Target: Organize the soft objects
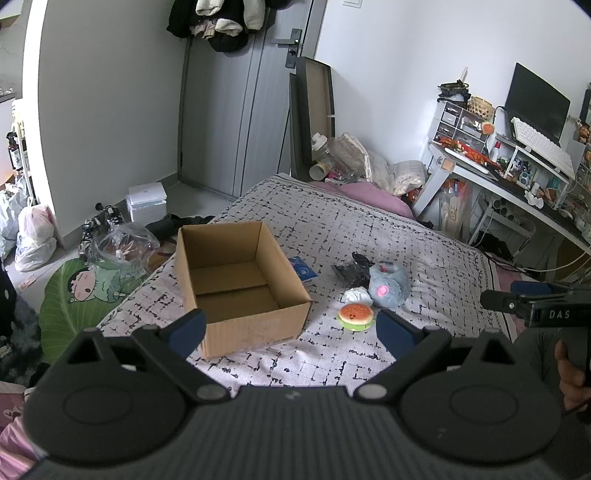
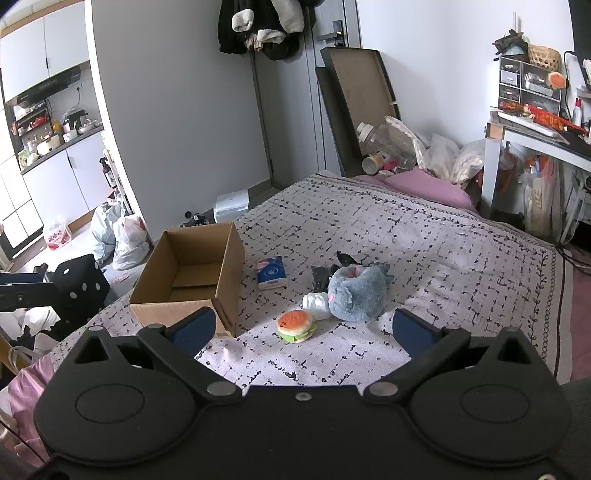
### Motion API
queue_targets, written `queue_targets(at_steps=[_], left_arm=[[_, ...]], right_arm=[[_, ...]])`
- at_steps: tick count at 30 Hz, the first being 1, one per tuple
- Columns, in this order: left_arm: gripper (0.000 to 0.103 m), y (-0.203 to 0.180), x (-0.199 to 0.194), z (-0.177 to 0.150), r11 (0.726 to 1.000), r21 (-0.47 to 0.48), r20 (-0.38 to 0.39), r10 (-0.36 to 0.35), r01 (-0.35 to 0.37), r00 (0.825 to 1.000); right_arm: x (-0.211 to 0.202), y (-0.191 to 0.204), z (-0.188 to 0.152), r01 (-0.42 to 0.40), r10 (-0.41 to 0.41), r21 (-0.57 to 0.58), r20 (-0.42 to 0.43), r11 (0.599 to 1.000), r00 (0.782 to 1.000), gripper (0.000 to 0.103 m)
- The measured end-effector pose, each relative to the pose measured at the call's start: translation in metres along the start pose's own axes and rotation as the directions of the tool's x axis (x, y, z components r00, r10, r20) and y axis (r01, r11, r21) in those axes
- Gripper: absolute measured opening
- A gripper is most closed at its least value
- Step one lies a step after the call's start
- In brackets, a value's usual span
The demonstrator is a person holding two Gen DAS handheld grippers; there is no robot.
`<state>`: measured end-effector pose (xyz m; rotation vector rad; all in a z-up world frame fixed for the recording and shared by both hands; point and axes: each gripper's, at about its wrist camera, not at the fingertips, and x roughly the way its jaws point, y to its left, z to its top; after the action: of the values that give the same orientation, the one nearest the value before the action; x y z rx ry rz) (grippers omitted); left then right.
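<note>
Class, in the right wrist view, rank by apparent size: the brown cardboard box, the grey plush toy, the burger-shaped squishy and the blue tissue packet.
1. Brown cardboard box
2. Grey plush toy
3. Burger-shaped squishy and blue tissue packet: look alike, and the burger lies nearer, so unranked.

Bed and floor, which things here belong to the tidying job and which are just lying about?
Job: cardboard box, burger plush, grey plush, white soft item, black item, tissue pack.
Lying about: plastic bags, desk clutter, hanging clothes.
</note>
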<state>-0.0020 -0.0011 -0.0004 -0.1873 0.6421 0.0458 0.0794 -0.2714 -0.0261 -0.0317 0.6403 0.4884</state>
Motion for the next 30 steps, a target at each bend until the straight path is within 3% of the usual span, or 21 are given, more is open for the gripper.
queue_targets(at_steps=[30], left_arm=[[0.098,0.0025,-0.0015,0.0022,1.0,0.0,-0.002,-0.001,0.001,1.0]], right_arm=[[0.0009,0.0006,-0.0018,0.007,-0.007,-0.006,0.015,1.0,1.0,0.103]])
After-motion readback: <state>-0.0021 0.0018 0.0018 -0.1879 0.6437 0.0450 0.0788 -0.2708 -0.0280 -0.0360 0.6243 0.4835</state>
